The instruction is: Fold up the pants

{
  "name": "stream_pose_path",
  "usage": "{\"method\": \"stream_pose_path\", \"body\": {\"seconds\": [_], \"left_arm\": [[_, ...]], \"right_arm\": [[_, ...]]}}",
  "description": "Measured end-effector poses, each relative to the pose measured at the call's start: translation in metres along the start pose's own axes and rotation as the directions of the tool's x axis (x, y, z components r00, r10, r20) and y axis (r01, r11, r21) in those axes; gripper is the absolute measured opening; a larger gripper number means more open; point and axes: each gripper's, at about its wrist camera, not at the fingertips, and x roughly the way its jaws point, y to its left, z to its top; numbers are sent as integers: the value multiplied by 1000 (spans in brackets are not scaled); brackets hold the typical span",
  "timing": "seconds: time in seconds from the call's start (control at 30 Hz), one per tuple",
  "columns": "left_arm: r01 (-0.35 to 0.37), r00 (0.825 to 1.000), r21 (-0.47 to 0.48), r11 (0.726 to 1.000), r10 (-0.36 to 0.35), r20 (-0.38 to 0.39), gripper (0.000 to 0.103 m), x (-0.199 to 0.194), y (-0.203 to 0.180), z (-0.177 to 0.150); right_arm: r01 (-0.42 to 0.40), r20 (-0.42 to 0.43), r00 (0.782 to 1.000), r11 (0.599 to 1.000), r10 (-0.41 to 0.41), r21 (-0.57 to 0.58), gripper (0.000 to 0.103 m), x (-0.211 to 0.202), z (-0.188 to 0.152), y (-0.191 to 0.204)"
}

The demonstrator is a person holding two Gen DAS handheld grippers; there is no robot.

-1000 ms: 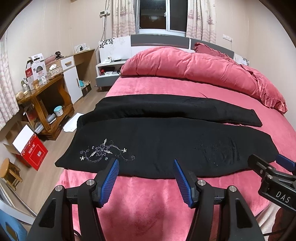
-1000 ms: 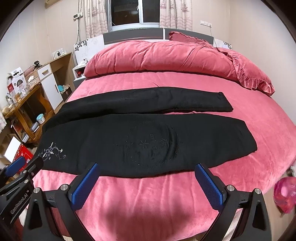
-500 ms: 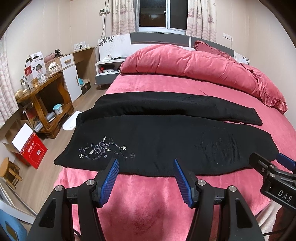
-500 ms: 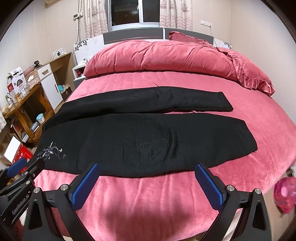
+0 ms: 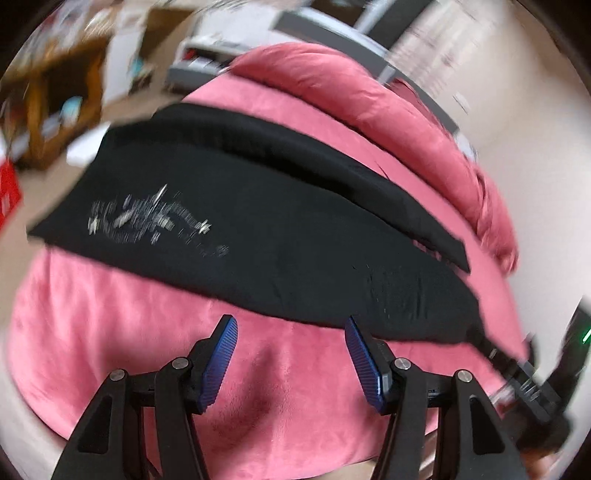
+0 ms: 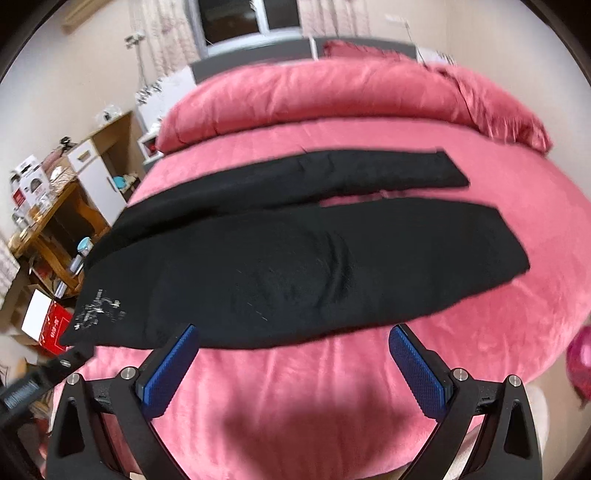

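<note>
Bedroom: a bed [image 6: 369, 369] under a pink velvet cover, a rolled pink duvet [image 6: 332, 96] at 12 o'clock below a dark window [image 6: 236, 18]. A wooden shelf unit [image 6: 55, 221] with boxes and jars stood at 9 o'clock, a red carton [image 6: 55, 328] on the floor below it. The left view was smeared and tilted, so little detail could be read there.

Black pants [image 6: 295, 266] lay flat across the cover, both legs stretched out side by side. The near leg was broad; the far leg [image 6: 332, 173] was narrower and angled off toward 1 o'clock. They overlapped at the 9 o'clock end, with a thin strip of pink between them further right. Pale embroidery [image 6: 96, 310] marked the pants at 8 o'clock in the right view, and showed as streaks at 10 o'clock in the left view.

Left claw [image 5: 290, 354]: released, blue pads spread, nothing between them, above bare pink cover just short of the pants' near edge. Right claw [image 6: 291, 365]: also released, wide, empty, likewise just short of the near edge. The other tool intruded at the 8 o'clock rim of the right view and at 4 o'clock in the left.

Judgement on progress: garment spread out, no fold made yet. All folding remained, likely first bringing one leg over the other, then doubling along the length.
</note>
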Motion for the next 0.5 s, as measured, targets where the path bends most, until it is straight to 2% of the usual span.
{"method": "stream_pose_path", "body": {"seconds": [0.07,0.13,0.23,0.4,0.5], "left_arm": [[-3,1000,-84,996,3,6,62,2,19,3],[-32,999,-122,992,34,12,62,5,33,7],[-60,997,-107,992,66,47,62,7,49,13],[-93,991,-49,995,97,92,62,12,72,25],[-98,989,-62,993,105,108,62,12,85,30]], "right_arm": [[6,-22,1000,999,-5,41,103,9,-1,-15],[-11,-35,999,997,13,78,102,16,0,-31],[-22,-45,999,991,28,129,101,25,4,-57],[-85,7,996,979,85,187,101,34,11,-99],[-126,-25,990,959,136,255,103,46,11,-129]]}}
